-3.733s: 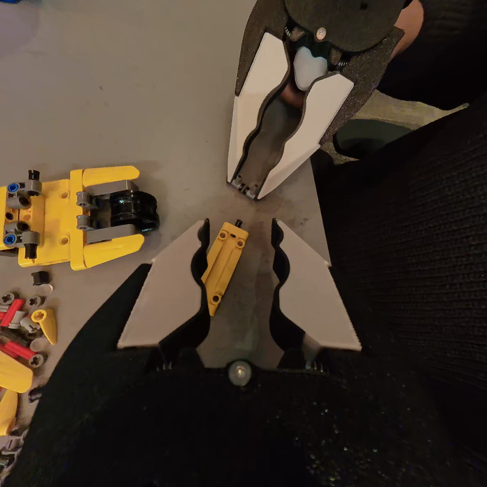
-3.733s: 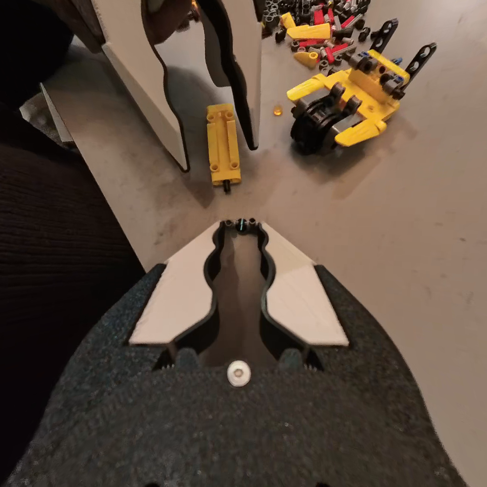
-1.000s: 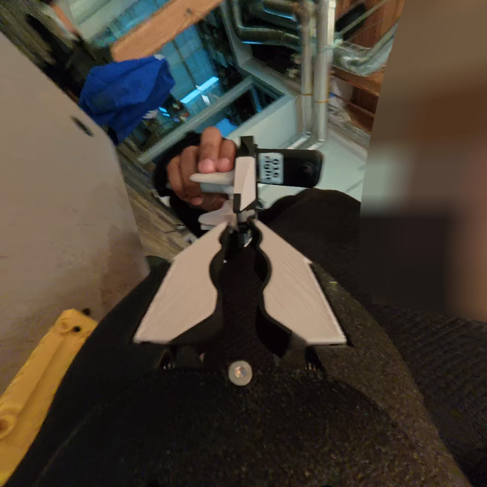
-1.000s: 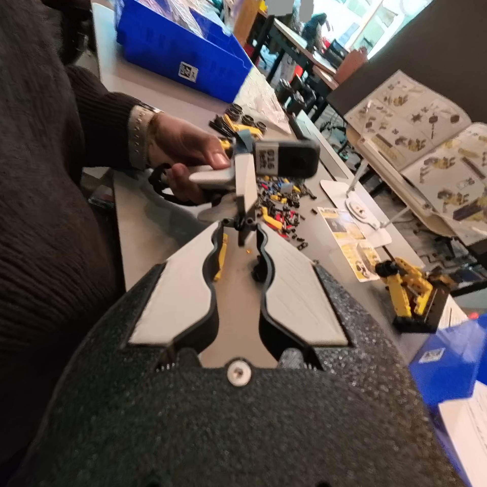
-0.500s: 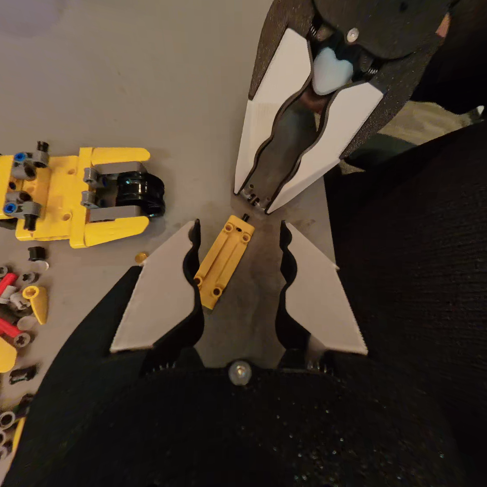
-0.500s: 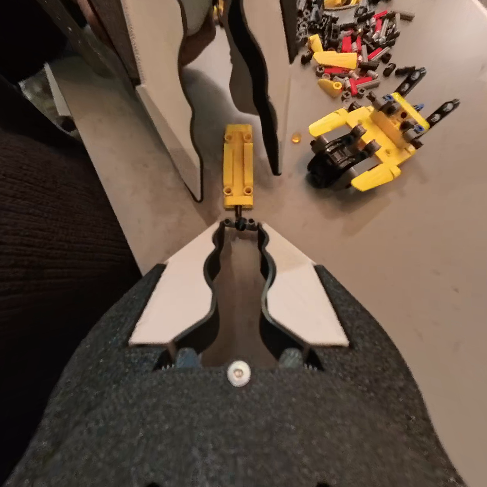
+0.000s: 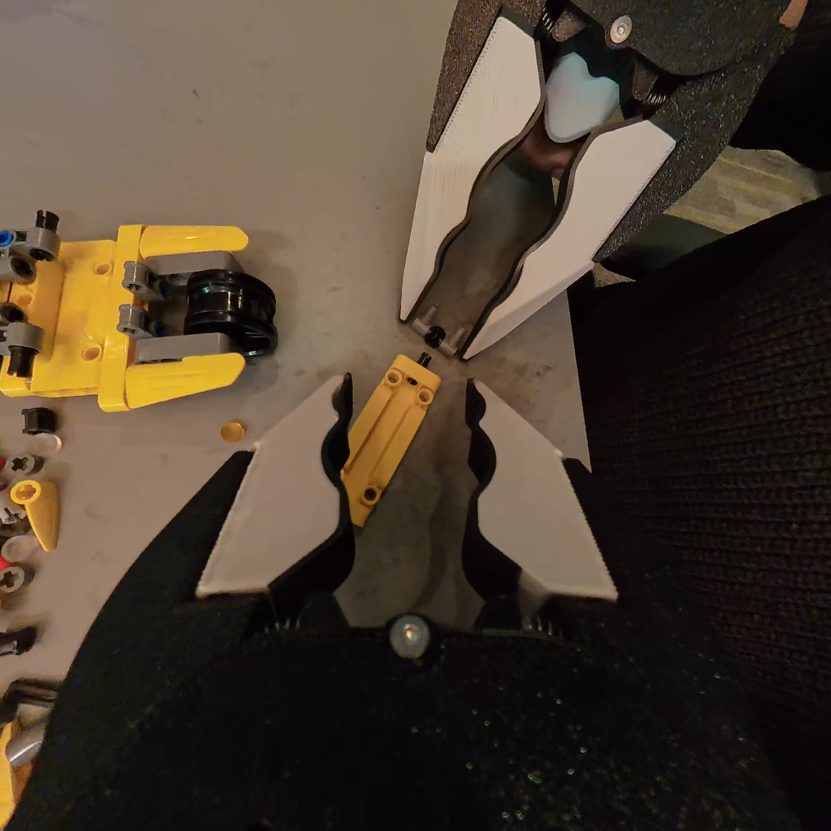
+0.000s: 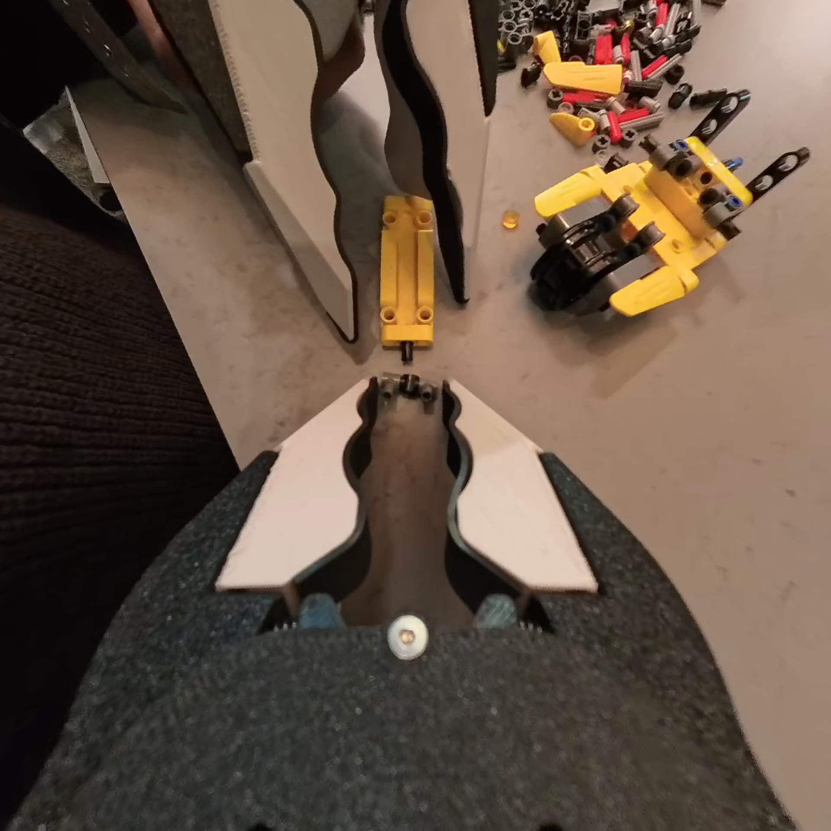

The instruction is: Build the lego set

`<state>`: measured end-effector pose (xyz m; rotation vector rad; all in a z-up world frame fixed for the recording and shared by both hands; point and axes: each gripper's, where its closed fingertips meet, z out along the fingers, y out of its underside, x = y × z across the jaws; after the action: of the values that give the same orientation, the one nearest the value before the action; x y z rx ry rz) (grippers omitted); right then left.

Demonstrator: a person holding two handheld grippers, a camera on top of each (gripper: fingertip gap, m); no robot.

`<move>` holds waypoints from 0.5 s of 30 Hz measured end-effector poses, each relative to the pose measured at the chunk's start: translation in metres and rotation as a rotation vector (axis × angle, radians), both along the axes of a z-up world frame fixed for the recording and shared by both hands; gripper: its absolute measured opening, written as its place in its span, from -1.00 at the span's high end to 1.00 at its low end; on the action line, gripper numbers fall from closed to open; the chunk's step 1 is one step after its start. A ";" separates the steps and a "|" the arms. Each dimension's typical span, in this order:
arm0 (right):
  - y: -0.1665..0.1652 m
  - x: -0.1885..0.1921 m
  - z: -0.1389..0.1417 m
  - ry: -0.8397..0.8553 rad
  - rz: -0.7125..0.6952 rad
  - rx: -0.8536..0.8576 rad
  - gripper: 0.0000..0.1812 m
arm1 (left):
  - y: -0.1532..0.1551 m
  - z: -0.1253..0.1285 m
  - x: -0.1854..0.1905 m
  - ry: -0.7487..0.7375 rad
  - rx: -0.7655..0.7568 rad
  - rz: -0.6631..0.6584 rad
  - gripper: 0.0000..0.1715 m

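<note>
Yellow panel lies flat on the bench between the spread fingers of the left claw — open, gripping nothing — while the right claw, closed on a small grey-and-black connector, sits just off the panel's black pin (near, not touching).

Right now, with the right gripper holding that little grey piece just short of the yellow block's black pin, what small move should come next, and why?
Probably shut the left gripper on the yellow block first. Its jaws stand open around the block, which lies loose on the table. The right gripper holds the grey piece in line with the black pin, a small gap between, so pushing now would likely slide the block away.
</note>
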<state>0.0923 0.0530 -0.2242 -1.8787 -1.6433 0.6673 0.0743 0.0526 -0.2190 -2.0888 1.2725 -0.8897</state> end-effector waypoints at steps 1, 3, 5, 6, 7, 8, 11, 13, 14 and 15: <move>0.000 0.000 0.000 0.000 -0.004 0.000 0.69 | 0.000 0.000 0.000 0.001 0.002 0.000 0.45; 0.000 0.002 0.000 0.000 -0.011 0.000 0.67 | 0.000 0.000 0.000 0.001 0.002 0.002 0.46; 0.000 0.004 0.000 -0.001 -0.015 0.000 0.67 | 0.000 0.000 0.000 0.001 0.003 0.001 0.46; 0.000 0.005 0.000 0.000 -0.020 0.000 0.67 | 0.000 0.000 0.000 0.003 0.005 0.001 0.47; 0.000 0.005 0.000 0.001 -0.025 -0.002 0.67 | 0.000 -0.001 -0.001 0.006 0.009 0.000 0.47; 0.000 0.005 0.000 0.004 -0.031 -0.004 0.67 | 0.000 -0.001 -0.001 0.011 0.017 0.000 0.49; 0.000 0.004 0.000 0.009 -0.047 -0.003 0.67 | 0.003 -0.003 -0.003 0.038 0.051 0.008 0.58; 0.001 0.004 0.000 0.001 -0.056 0.020 0.68 | 0.004 -0.004 -0.004 0.049 0.065 0.011 0.62; 0.002 0.004 0.000 -0.004 -0.059 0.033 0.70 | 0.003 -0.004 -0.004 0.052 0.068 0.010 0.64; 0.002 0.004 0.000 -0.007 -0.056 0.040 0.73 | 0.003 -0.004 -0.004 0.055 0.071 0.008 0.64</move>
<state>0.0962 0.0550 -0.2246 -1.8935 -1.5908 0.6009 0.0701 0.0557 -0.2232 -2.0738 1.3043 -0.7772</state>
